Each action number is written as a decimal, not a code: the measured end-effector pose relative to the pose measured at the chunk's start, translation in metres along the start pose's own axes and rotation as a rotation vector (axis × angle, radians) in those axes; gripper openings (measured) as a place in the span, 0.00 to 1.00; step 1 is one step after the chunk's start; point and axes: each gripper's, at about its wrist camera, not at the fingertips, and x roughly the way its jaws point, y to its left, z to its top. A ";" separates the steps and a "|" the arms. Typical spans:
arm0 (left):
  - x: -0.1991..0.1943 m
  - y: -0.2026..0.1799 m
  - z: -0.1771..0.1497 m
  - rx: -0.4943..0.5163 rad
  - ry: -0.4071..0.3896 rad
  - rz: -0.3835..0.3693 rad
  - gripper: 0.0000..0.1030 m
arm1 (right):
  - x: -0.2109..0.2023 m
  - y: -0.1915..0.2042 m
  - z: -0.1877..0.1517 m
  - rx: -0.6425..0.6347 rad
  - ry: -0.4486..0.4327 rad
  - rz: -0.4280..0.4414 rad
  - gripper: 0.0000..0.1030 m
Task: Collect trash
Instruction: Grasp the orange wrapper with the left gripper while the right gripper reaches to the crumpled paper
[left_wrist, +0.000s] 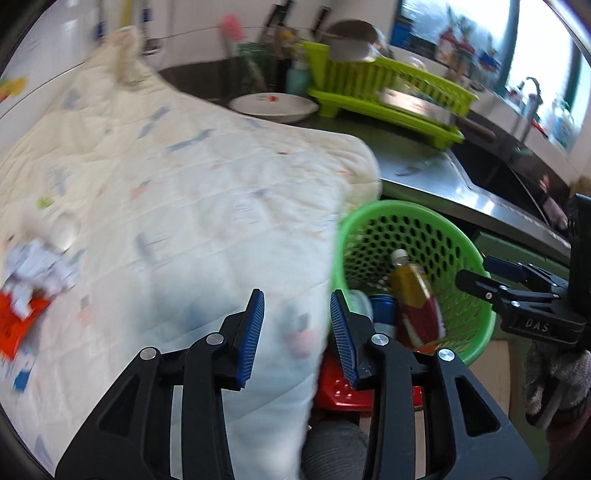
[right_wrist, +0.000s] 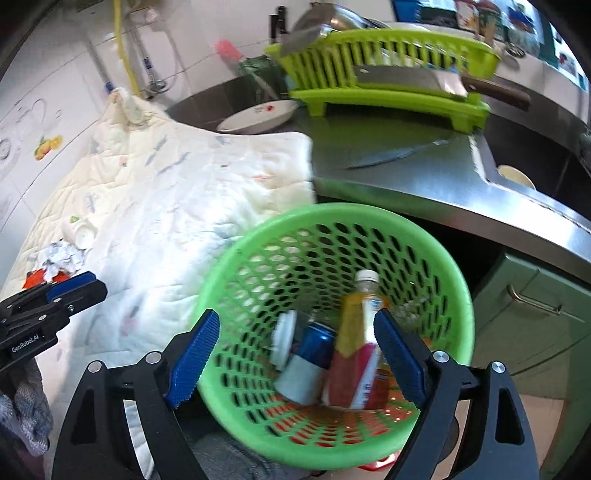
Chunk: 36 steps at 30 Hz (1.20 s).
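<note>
Centrally, a green perforated basket (right_wrist: 332, 236) holds the collected trash: a plastic bottle (right_wrist: 360, 343) with a white cap and yellow-and-red label, a blue and white can (right_wrist: 308, 360) beside it, and a small white lidded container (right_wrist: 284, 338) just beyond the can. More trash lies away from the basket, on a white quilted cloth (right_wrist: 177, 192) covering the desk: a crumpled paper wad (right_wrist: 61, 260) touching an orange wrapper (left_wrist: 16, 326), with a small white cup-like piece (right_wrist: 83, 232) near them.

Directly above the basket, the right gripper (right_wrist: 295, 358) has its blue-padded fingers (right_wrist: 194, 354) spread wide, nothing pinched between them. Beside the basket, over the cloth's hanging edge, the left gripper (left_wrist: 297, 334) has its fingers (left_wrist: 251, 338) partly spread and empty.

Beyond the basket, on the steel desk (right_wrist: 424, 181), sit a white plate (right_wrist: 258, 114), a knife (right_wrist: 399, 153), and a lime-green dish rack (right_wrist: 388, 62) with a cleaver (right_wrist: 439, 83) resting across it. Past the rack lies a sink (right_wrist: 532, 162).
</note>
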 end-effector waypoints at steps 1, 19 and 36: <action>-0.006 0.010 -0.003 -0.020 -0.003 0.007 0.36 | -0.001 0.006 0.000 -0.010 -0.001 0.007 0.80; -0.116 0.179 -0.059 -0.340 -0.144 0.257 0.38 | 0.017 0.166 0.013 -0.228 0.027 0.209 0.80; -0.095 0.266 -0.048 -0.423 -0.150 0.284 0.46 | 0.037 0.265 0.026 -0.350 0.048 0.317 0.80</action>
